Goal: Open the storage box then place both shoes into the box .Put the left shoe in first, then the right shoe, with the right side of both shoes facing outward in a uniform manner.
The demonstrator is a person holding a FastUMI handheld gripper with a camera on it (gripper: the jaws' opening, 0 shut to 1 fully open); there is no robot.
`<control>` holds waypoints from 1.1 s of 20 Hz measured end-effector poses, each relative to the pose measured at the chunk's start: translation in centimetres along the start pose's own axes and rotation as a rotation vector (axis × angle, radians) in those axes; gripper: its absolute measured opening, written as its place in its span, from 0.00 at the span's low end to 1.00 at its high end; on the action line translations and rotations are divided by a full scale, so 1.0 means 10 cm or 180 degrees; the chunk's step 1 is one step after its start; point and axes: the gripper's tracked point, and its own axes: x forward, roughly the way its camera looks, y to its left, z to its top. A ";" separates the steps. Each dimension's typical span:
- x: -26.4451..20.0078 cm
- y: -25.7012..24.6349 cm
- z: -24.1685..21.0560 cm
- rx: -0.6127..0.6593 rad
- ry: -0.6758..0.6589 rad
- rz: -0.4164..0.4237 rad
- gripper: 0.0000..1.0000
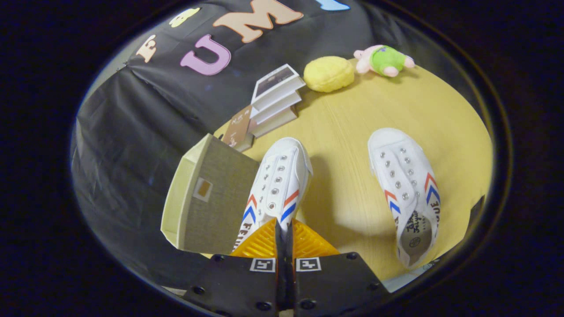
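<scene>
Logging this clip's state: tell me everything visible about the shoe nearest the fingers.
The shoe is a white canvas sneaker with metal eyelets, no laces showing, and red and blue chevron stripes on both sides. Its toe points away, beside the storage box. The gripper looks shut at its heel end; the contact itself is hidden.

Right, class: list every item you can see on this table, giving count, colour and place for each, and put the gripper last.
Shoes: two, white with red and blue chevrons; one held at the fingers, one lying apart beside it.
Storage box: one, beige, beside the held shoe.
Books: a stack, white and brown, beyond the box.
Yellow soft toy: one, beyond the books.
Pink-and-green plush: one, next to it.
Table: one, light wood.
Gripper: one, fingers closed on the shoe's heel.
</scene>
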 end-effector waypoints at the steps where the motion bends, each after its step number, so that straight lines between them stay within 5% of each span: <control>1: -0.04 0.11 0.06 -0.0027 -0.0031 0.0030 0.03; 11: -0.29 1.36 0.52 -0.0222 -0.0394 0.0481 0.03; 22: 0.46 2.22 -0.05 -0.0391 0.0071 0.0666 0.03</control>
